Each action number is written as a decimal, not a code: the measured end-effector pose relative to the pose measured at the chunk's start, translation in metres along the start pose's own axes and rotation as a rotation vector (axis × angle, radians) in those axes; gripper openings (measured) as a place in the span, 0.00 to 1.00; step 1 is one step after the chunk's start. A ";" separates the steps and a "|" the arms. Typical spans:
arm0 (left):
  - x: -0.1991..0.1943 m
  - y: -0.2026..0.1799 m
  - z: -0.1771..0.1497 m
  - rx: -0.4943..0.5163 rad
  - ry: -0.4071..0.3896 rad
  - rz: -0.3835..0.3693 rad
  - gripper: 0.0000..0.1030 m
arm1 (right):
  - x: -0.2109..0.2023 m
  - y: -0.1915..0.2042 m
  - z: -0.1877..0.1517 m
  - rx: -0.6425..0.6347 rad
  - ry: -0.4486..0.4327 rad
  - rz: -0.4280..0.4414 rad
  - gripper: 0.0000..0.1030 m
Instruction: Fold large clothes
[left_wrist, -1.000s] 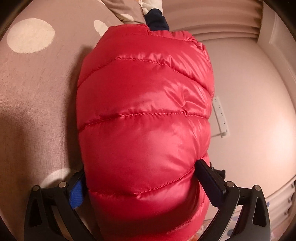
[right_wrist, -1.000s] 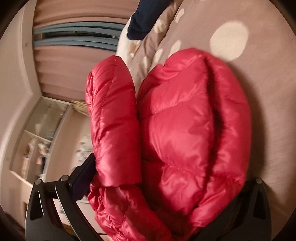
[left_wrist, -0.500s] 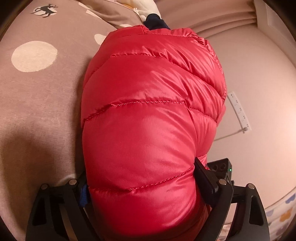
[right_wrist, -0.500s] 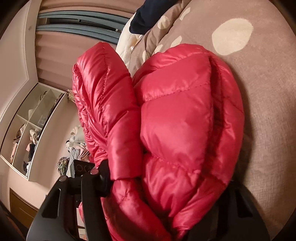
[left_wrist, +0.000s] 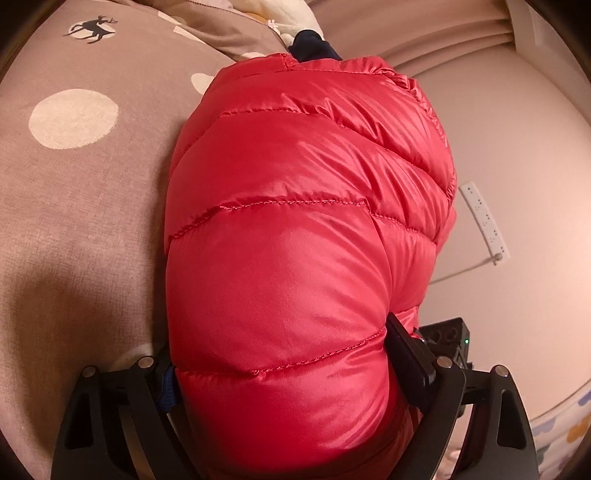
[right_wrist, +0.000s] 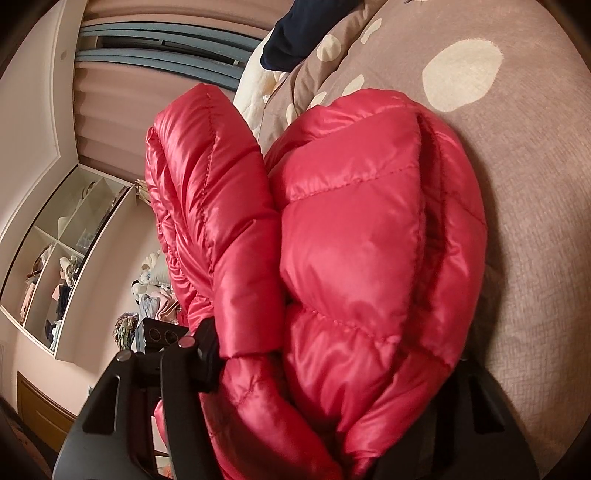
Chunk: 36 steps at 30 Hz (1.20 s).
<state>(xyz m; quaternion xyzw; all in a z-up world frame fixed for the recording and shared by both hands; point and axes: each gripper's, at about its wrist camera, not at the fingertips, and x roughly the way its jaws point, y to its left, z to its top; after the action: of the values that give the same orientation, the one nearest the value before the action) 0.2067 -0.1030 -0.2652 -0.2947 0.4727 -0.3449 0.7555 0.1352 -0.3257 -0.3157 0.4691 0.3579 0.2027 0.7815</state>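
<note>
Both grippers—left gripper (left_wrist: 284, 373), right gripper (right_wrist: 332, 373)—I have pinching the folded red puffer jacket (left_wrist: 306, 229), keeping its layers together above the bedspread (left_wrist: 74, 206).

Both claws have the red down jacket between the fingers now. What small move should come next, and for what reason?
Probably lower the folded red down jacket onto the brown dotted bedspread. The left claw and right claw each squeeze a puffy bundle beside it.
</note>
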 end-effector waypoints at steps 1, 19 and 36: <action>-0.011 0.008 0.003 0.004 0.001 0.001 0.89 | 0.000 0.000 0.000 -0.003 -0.002 0.002 0.54; -0.061 -0.034 -0.006 0.159 -0.067 0.098 0.85 | -0.019 0.006 -0.015 0.076 0.012 0.201 0.57; -0.184 -0.188 -0.046 0.398 -0.422 0.266 0.85 | -0.074 0.144 0.002 -0.219 -0.024 0.439 0.57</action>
<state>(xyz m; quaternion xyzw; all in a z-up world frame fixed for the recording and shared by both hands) 0.0611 -0.0721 -0.0437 -0.1417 0.2634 -0.2600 0.9181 0.0903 -0.3068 -0.1614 0.4502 0.2142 0.3997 0.7692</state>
